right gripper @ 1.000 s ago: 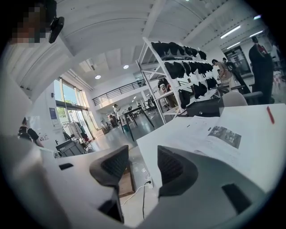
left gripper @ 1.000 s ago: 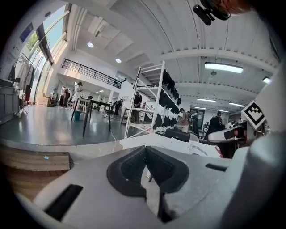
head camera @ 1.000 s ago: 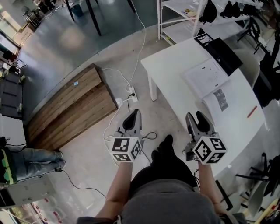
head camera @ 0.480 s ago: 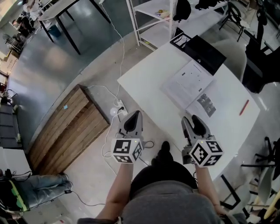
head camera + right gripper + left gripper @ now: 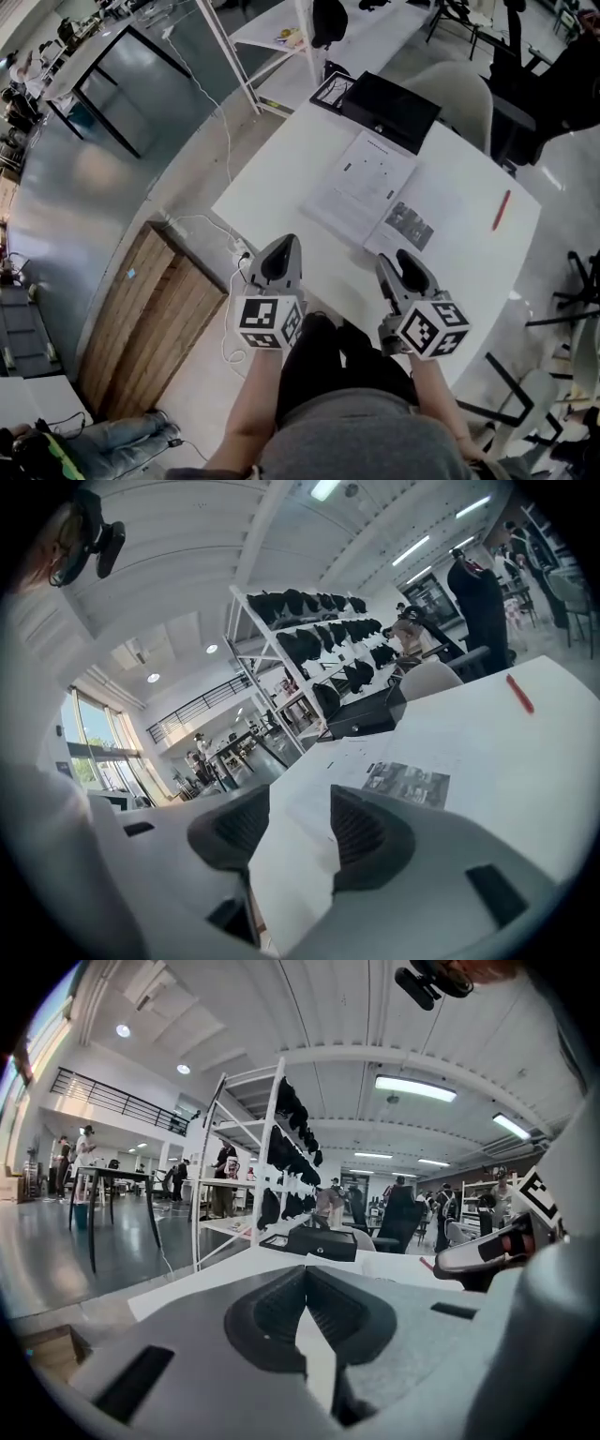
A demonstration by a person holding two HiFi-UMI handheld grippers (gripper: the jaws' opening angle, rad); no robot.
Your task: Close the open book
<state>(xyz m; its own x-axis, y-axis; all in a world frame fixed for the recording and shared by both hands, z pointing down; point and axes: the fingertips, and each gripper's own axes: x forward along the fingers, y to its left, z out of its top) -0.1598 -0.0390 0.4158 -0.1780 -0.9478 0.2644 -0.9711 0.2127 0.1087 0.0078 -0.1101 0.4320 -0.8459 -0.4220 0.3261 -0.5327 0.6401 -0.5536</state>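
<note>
White open book [image 5: 373, 195], just beyond right gripper [image 5: 401, 265]

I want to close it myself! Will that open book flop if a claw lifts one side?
Probably floppy: the open book lies very flat and looks thin, so a lifted page would likely bend. It seems light, and may slide on the smooth white table when pushed.

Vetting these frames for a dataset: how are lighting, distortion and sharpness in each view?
Head view: evenly lit, table edges bowed by the wide lens, open book sharp enough. Left gripper view: fisheye, black corners, ceiling lamp blown out. Right gripper view: same fisheye, window overbright.
</note>
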